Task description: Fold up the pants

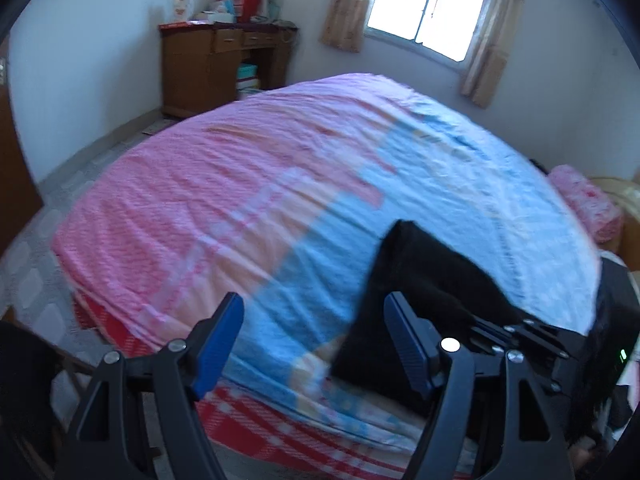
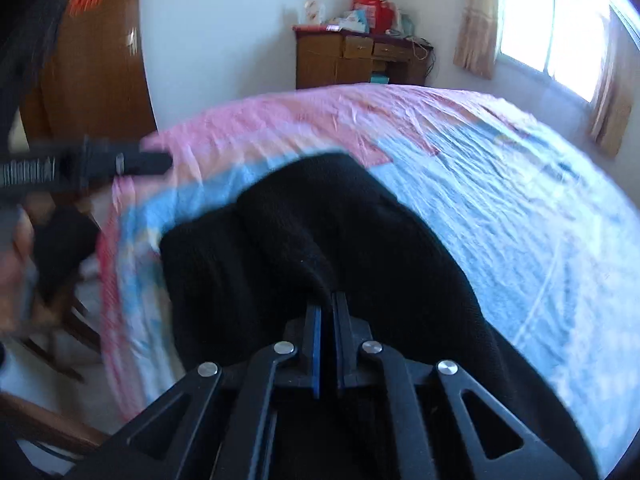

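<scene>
We see the right claw (image 2: 327, 312) clamped on black knit pants (image 2: 320, 220) at six o'clock, pinning an edge to fold; left claw (image 1: 314, 344) apart, empty over the pink-and-blue bedspread (image 1: 240, 184)

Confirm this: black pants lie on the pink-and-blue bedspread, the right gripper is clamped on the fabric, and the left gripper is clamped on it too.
Wrong on the left gripper: the left wrist view shows its jaws open, holding nothing. The black pants do lie on the bedspread, with the right gripper clamped on them.
</scene>
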### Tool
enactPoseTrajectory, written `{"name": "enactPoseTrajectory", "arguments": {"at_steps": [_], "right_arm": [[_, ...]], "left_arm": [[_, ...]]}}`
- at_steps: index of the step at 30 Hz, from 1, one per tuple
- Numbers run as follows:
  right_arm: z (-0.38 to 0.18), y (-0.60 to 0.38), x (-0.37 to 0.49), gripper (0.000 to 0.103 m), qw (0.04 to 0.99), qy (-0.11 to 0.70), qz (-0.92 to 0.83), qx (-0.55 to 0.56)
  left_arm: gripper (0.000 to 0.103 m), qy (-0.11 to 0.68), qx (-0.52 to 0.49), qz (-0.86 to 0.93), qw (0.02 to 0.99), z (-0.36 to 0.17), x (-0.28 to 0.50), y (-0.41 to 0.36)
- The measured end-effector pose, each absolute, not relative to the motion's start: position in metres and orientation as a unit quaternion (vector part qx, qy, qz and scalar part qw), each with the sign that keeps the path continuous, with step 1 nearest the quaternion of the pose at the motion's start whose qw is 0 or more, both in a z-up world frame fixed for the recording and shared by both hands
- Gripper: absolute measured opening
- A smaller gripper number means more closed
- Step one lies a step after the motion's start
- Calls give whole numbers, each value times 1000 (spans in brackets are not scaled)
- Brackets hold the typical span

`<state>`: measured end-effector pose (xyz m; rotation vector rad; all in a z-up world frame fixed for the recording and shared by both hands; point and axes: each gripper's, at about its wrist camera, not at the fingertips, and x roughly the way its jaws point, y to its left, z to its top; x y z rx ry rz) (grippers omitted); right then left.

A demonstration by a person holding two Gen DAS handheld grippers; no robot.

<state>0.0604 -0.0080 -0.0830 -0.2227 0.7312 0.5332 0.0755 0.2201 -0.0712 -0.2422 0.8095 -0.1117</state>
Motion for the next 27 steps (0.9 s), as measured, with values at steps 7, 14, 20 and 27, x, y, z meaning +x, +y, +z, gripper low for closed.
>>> {"name": "enactPoseTrajectory", "arguments": {"at_steps": [7, 14, 20, 27], "right_arm": [[-51, -35, 52, 5, 887, 325, 327, 20], [-72, -11, 28, 5, 872, 324, 366, 23], [-73, -10, 20, 5, 877, 302, 375, 5], [-80, -17, 15, 17, 870, 328, 367, 37]], "left_arm": [[85, 377, -150, -187, 895, -54, 67, 190], [87, 419, -166, -172, 876, -71, 72, 183], [86, 442, -207, -187, 852, -93, 89, 175], [47, 446, -178, -110, 870, -110, 102, 171]]}}
